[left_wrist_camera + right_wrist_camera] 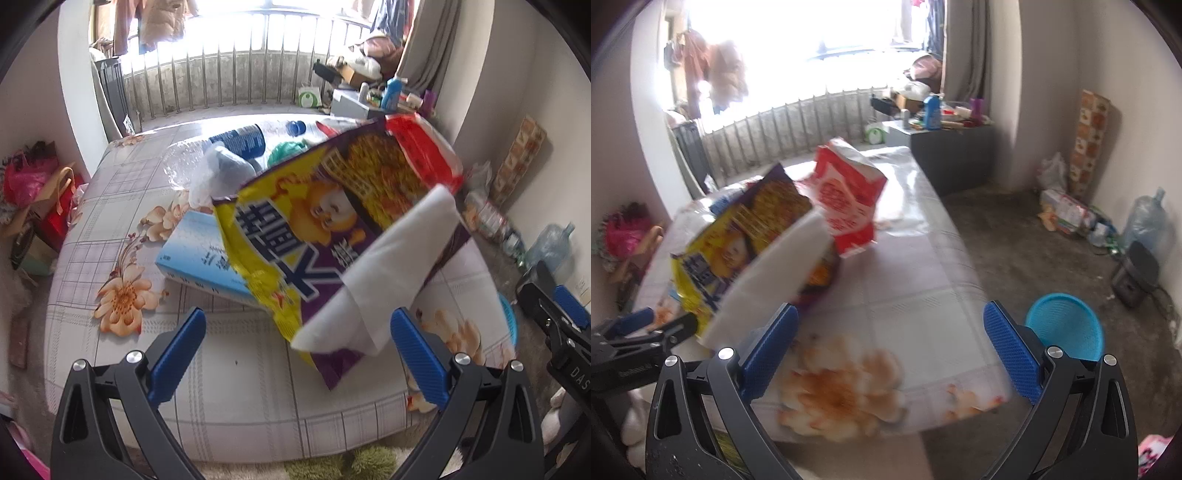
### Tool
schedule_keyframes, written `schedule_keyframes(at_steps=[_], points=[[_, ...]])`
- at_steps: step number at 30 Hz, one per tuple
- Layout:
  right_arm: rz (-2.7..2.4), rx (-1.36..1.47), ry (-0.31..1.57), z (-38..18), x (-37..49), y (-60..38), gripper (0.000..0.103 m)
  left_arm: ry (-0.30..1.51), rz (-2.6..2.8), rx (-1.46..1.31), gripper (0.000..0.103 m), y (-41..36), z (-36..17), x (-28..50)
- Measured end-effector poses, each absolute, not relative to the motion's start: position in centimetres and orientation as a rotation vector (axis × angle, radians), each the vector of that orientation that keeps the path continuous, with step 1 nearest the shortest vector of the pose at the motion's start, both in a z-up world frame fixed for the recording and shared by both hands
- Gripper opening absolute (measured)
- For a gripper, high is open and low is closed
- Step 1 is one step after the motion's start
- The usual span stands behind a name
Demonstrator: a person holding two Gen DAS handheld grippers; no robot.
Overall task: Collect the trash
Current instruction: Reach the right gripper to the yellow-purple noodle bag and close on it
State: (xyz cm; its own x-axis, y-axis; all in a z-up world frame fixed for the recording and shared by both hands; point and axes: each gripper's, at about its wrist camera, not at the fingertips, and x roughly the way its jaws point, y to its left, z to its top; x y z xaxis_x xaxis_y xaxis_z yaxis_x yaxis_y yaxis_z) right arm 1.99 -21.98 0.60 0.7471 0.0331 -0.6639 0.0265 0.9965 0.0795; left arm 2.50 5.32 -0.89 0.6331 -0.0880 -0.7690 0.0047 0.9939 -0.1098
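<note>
Table (236, 384): covered with a pale checked cloth printed with orange flowers; it fills the middle of both wrist views.
Yellow-and-purple snack bag (295, 236): the biggest piece of trash, blurred, tilted, over the table centre in the left wrist view; whether it touches the cloth cannot be told. In the right wrist view it sits at about 9 o'clock.
White tissue (388, 273): a folded sheet lying across the front of that bag, running from 2 o'clock down to 7 o'clock, its lower corner between the left gripper's fingers but touching neither.
Red-and-white bag (847, 199): open-topped, standing up just beyond the snack bag, toward 12 o'clock in the right wrist view.
Blue box (205, 254): flat on the cloth at 9 o'clock of the snack bag, partly under it.
Clear plastic bottle (221, 147): lying on the far part of the table at 11 o'clock, blue label, blue cap.
Blue basket (1065, 325): on the floor off the table edge, at 3 o'clock of the right gripper's fingers.
Left gripper (297, 350): blue pads spread wide, holding nothing.
Right gripper (890, 350): pads likewise wide apart, empty, over the near table corner.
</note>
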Motion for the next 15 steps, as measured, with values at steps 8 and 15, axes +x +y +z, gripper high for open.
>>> schedule_keyframes(at_steps=[8,15], points=[[0.227,0.187,0.733,1.7,5.1,-18.1,0.088,0.777,-0.123,-0.148,0.098,8.4,-0.9,3.7],[0.258,0.236,0.854,-0.5,7.9,-16.1,0.078,0.747,-0.227,-0.168,0.082,9.1,-1.0,4.1]])
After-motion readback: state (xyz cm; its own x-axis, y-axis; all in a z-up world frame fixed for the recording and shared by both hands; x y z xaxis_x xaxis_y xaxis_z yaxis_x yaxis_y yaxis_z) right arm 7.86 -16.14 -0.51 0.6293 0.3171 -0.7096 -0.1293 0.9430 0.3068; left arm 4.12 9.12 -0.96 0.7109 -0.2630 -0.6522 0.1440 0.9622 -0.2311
